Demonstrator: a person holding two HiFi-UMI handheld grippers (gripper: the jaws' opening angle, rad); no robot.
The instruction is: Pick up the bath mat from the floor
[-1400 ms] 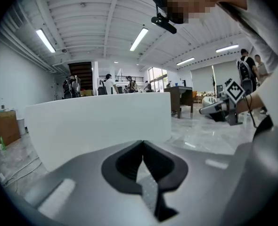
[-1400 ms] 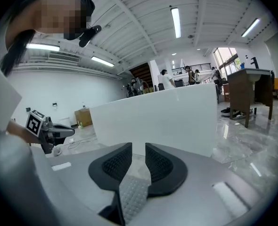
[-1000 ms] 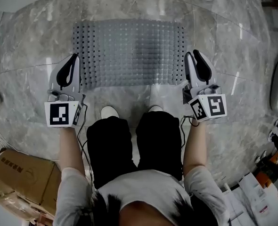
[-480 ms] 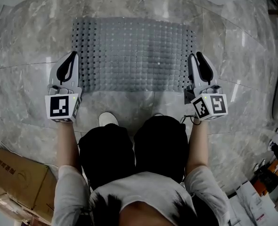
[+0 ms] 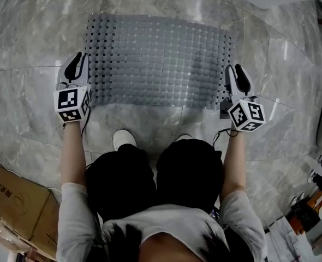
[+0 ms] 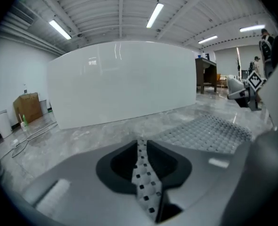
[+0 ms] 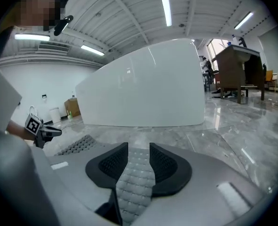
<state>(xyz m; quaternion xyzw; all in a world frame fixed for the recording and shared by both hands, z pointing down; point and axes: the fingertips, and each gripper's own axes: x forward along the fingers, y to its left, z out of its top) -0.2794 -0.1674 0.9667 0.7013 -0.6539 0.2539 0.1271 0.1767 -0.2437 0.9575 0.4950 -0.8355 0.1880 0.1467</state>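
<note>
So the grey bath mat (image 5: 158,59) is lying flat on the marble floor (image 5: 30,48) up toward 12 o'clock in the head view. The left gripper (image 5: 77,59) is at its 9 o'clock edge and the right gripper (image 5: 234,70) at its 3 o'clock edge. Both sets of jaws have just been opening: the left is only a narrow slit apart, the right a bit wider, and each gripper view shows a strip of mat in the gap, though neither looks clamped on it.
</note>
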